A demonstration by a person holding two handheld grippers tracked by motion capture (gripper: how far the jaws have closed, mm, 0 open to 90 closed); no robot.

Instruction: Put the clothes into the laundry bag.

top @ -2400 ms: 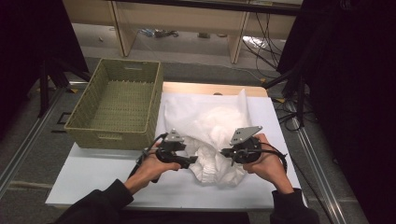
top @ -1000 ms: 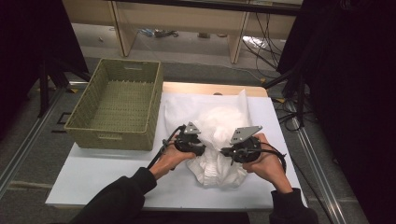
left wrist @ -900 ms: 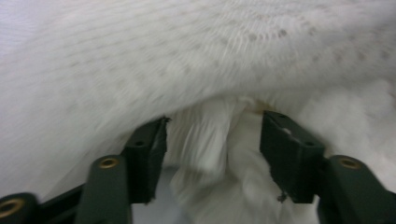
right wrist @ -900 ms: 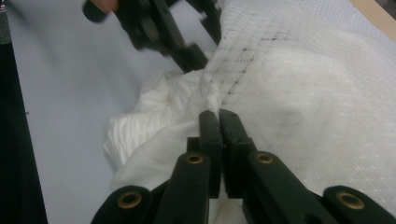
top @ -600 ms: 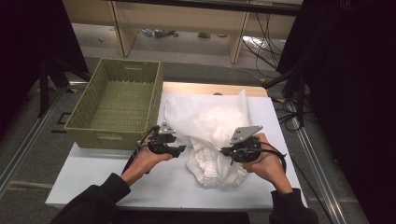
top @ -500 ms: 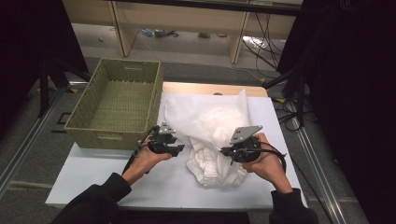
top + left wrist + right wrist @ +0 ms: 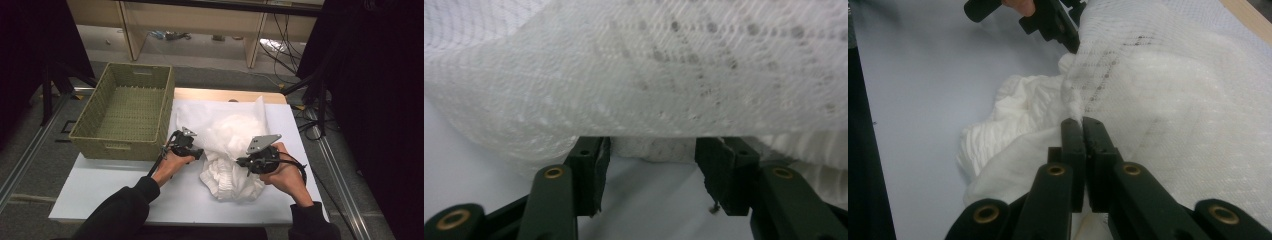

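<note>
We've got the right gripper [image 7: 1082, 122] pinched tight on the edge of the white mesh bag [image 7: 235, 132], which sits mid-table with the white garment [image 7: 227, 177] spilling out at its 6 o'clock. Our left gripper [image 7: 651, 165], at the bag's 9 o'clock, has jaws just opened, mesh edge between them, unpinched

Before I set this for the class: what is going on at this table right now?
A person works two grippers on a white mesh laundry bag with a white garment spilling from it. The right gripper pinches the bag's mesh edge. The left gripper, fingers apart and just opening, sits at the bag's edge. A wicker basket waits alongside.
</note>
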